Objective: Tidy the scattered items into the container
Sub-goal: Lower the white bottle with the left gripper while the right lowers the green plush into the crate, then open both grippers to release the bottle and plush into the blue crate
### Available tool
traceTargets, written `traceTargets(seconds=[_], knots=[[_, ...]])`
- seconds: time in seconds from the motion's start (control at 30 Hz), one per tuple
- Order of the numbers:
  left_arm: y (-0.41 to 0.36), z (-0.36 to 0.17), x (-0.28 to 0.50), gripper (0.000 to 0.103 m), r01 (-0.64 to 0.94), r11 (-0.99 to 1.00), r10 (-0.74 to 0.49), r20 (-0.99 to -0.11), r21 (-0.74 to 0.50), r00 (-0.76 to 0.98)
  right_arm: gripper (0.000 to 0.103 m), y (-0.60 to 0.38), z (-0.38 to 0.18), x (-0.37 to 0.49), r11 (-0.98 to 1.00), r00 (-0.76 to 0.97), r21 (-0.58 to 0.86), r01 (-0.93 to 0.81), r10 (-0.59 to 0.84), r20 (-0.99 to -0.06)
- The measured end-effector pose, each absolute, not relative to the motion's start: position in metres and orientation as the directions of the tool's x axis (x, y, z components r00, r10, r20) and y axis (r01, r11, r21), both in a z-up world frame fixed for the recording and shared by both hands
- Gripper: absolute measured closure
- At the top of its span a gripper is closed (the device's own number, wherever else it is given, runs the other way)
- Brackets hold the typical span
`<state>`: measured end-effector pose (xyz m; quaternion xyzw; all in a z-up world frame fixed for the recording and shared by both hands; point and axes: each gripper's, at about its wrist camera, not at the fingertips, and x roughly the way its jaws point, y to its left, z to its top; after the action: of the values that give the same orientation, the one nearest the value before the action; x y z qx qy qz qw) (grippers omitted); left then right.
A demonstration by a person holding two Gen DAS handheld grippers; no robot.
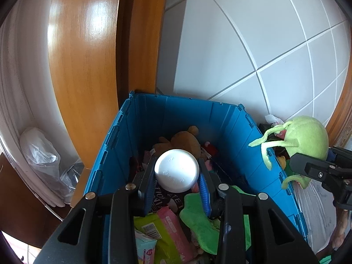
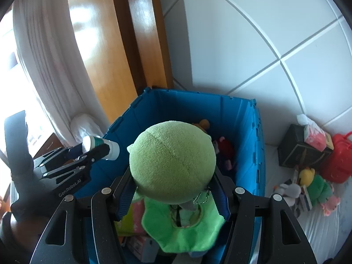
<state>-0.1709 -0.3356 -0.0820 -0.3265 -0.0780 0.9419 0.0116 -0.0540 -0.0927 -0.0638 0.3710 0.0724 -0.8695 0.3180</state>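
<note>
A blue plastic crate (image 1: pixel 233 118) stands against the wall, holding a brown teddy (image 1: pixel 184 138), green cloth and packets. My left gripper (image 1: pixel 177 177) is shut on a white bottle (image 1: pixel 177 171), held over the crate; the bottle also shows in the right wrist view (image 2: pixel 101 145). My right gripper (image 2: pixel 173 182) is shut on a round green plush toy (image 2: pixel 172 162), held above the crate (image 2: pixel 239 118). The plush also shows in the left wrist view (image 1: pixel 308 136) over the crate's right rim.
Scattered items lie on the white surface right of the crate: a dark box (image 2: pixel 301 147), a red bag (image 2: pixel 341 162), a yellow-green plush (image 2: pixel 314 182) and a grey toy (image 2: pixel 288 191). A wooden door frame (image 1: pixel 83 66), curtain and plastic bag (image 1: pixel 41 151) are left.
</note>
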Motion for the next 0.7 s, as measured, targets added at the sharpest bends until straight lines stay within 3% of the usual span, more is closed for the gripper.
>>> traceTargets(seconds=[0.17, 0.2, 0.23, 0.3, 0.7], knots=[[-0.337, -0.077, -0.187, 0.069, 0.032, -0.984, 0.083, -0.609, -0.176, -0.789, 0.041, -0.096, -0.067, -0.065, -0.795, -0.528, 0.116, 0.596, -0.497, -0.689], [-0.336, -0.077, -0.190, 0.065, 0.029, -0.984, 0.087, -0.617, -0.176, -0.782, 0.037, -0.095, -0.067, -0.068, -0.796, -0.534, 0.117, 0.594, -0.499, -0.683], [-0.335, -0.077, -0.193, 0.036, 0.033, -0.985, 0.082, -0.632, -0.167, -0.770, 0.025, -0.094, -0.066, -0.069, -0.801, -0.545, 0.112, 0.588, -0.495, -0.677], [-0.335, -0.077, -0.192, 0.000, 0.052, -0.984, 0.067, -0.626, -0.170, -0.777, 0.001, -0.091, -0.066, -0.071, -0.809, -0.558, 0.105, 0.578, -0.486, -0.673], [-0.323, -0.085, -0.177, 0.000, 0.076, -0.982, 0.051, -0.633, -0.172, -0.773, 0.001, -0.050, -0.063, -0.057, -0.812, -0.578, 0.108, 0.574, -0.495, -0.649]])
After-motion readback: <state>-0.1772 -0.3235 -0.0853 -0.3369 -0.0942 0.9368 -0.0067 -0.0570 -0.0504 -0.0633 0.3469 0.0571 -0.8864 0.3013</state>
